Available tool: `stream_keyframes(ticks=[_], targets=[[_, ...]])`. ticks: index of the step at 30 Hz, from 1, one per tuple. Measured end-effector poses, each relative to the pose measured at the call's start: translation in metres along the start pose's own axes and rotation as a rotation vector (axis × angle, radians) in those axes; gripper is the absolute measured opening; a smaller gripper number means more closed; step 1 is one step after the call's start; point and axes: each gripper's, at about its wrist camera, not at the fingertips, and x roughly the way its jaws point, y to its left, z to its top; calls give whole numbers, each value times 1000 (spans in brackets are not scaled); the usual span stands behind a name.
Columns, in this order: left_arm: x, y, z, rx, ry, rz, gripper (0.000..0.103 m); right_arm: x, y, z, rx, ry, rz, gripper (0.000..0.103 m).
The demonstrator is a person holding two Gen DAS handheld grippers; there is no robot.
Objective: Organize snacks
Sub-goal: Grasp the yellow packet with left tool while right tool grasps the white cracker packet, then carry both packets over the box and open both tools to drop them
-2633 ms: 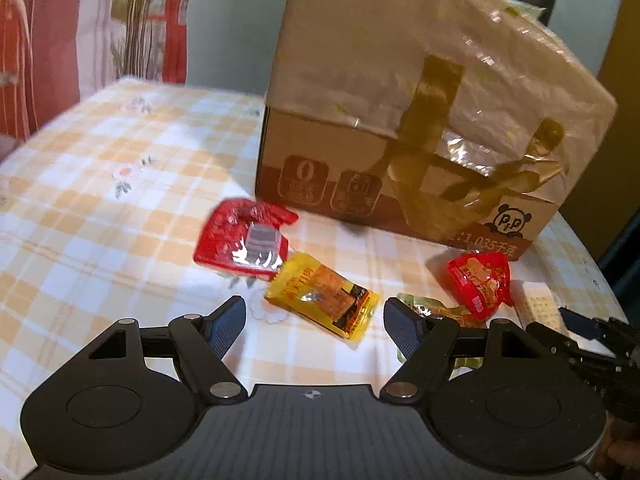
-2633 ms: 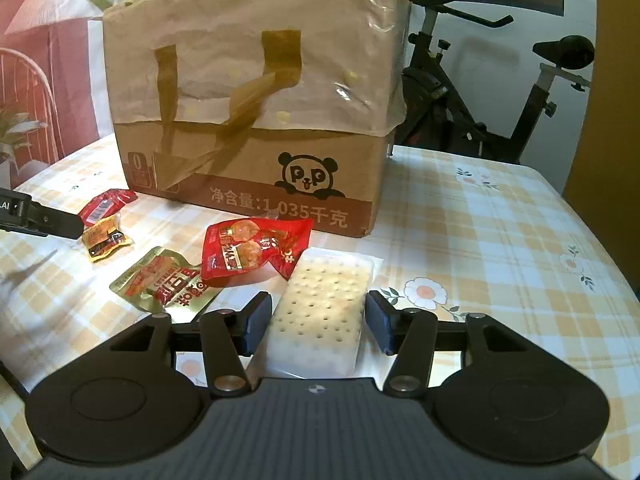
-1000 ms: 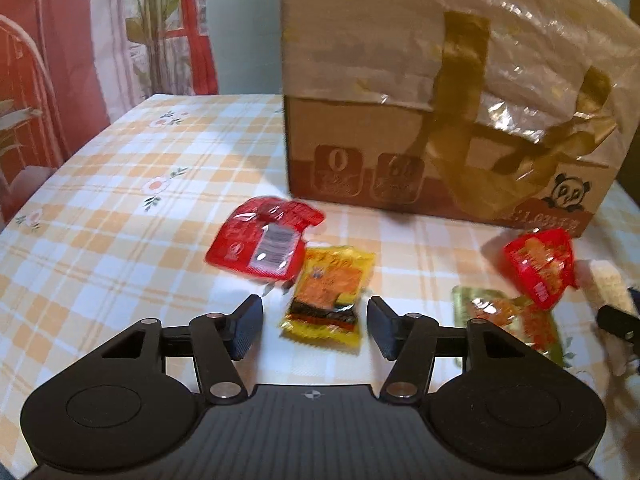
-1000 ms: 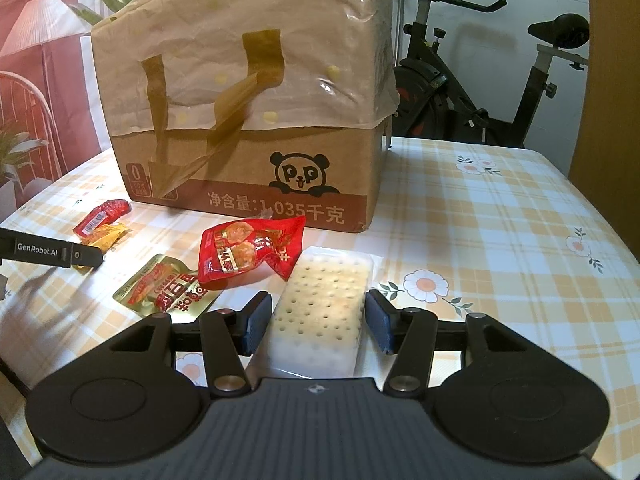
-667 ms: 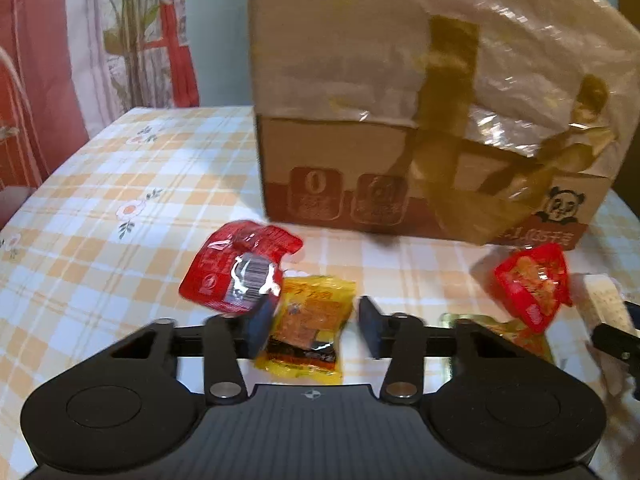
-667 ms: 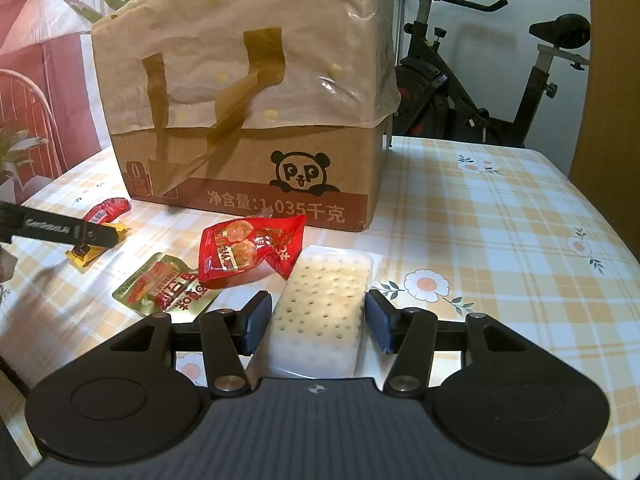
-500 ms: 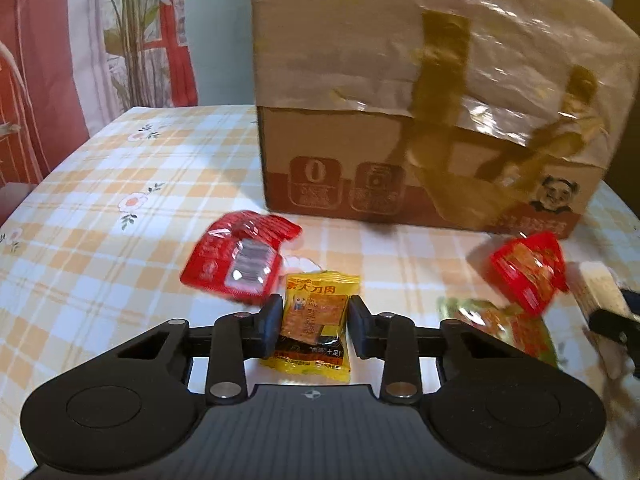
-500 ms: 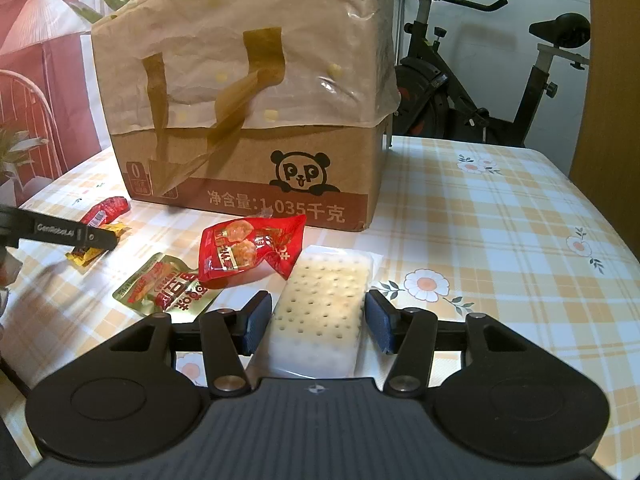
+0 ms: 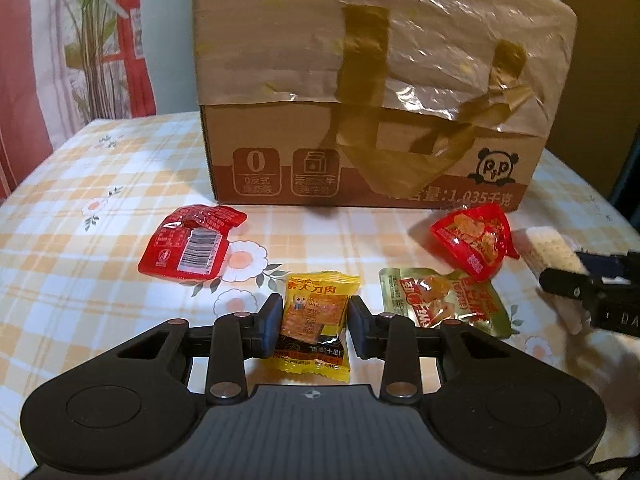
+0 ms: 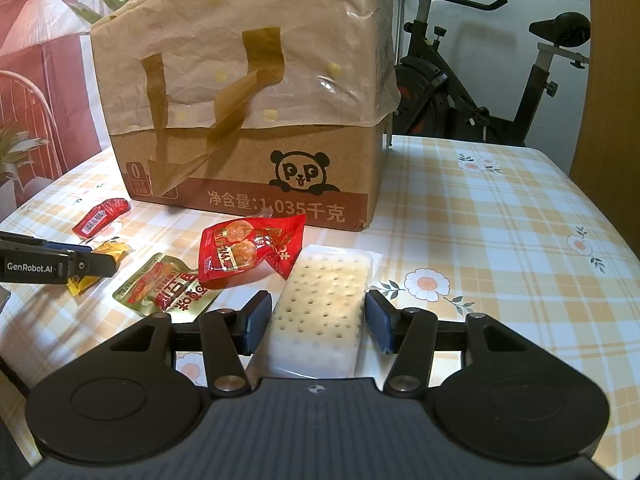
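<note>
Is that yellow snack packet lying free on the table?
No, the left gripper's fingers are pressed against both sides of the yellow snack packet.

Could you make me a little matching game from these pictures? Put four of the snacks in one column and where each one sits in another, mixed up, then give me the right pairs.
Snacks:
1. yellow snack packet
2. white cracker pack
3. red packet with barcode
4. gold pouch

Places:
A. flat on the tablecloth, partly under the red meatball packet
B. pinched between the left jaws
C. lying alone on the cloth near the box's left corner
D. between the right jaws

Pairs: 1-B, 2-D, 3-C, 4-A
</note>
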Motion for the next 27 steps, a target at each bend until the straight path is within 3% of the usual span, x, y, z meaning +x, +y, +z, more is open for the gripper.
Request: stream_keyframes(ticks=[6, 13, 22, 27], targets=[[-1, 0, -1, 13, -5, 0, 38, 2, -1, 1, 4, 16, -2, 55], [-8, 10, -1, -39, -2, -35, 35, 0, 0, 0, 0, 6, -3, 53], [-30, 11, 2, -42, -84, -35, 35, -12, 7, -2, -41, -65, -29, 52], [-48, 14, 12, -14, -158, 1, 35, -21, -2, 2, 13, -103, -43, 52]])
